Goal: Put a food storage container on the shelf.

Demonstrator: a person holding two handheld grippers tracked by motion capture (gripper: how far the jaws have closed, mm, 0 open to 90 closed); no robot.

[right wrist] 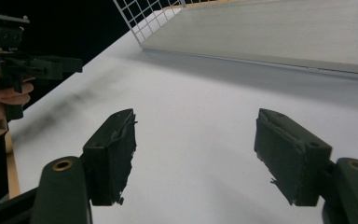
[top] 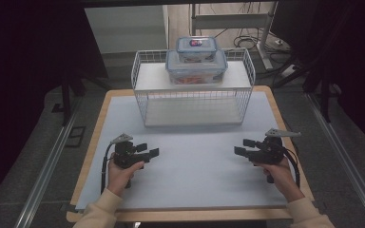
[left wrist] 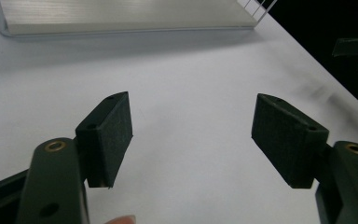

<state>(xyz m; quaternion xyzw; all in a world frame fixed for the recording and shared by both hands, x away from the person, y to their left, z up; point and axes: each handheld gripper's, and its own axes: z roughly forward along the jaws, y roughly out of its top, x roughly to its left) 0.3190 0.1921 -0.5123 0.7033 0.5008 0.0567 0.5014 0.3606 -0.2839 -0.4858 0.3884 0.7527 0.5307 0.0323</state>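
Note:
My left gripper [top: 148, 150] rests low over the pale table mat [top: 195, 161] at the left, held in a hand, its jaws wide apart and empty; my left gripper [left wrist: 192, 135] has nothing between its pads. At the right, my right gripper [top: 244, 147] is likewise open and empty, pointing inward; my right gripper [right wrist: 195, 140] has bare mat between its pads. A white wire shelf rack [top: 193, 90] stands at the back of the mat. On its top board sit two stacked clear food boxes with blue lids, a large one [top: 196, 67] and a small one [top: 196, 48] above it.
The rack's lower shelf [top: 192, 112] is bare; the rack's base [left wrist: 121, 18] and its wire side [right wrist: 149, 21] lie ahead of the jaws. The other gripper [right wrist: 14, 51] appears far left in the right gripper view. Wooden table edges [top: 92, 142] frame the mat. Dark floor and cables surround the table.

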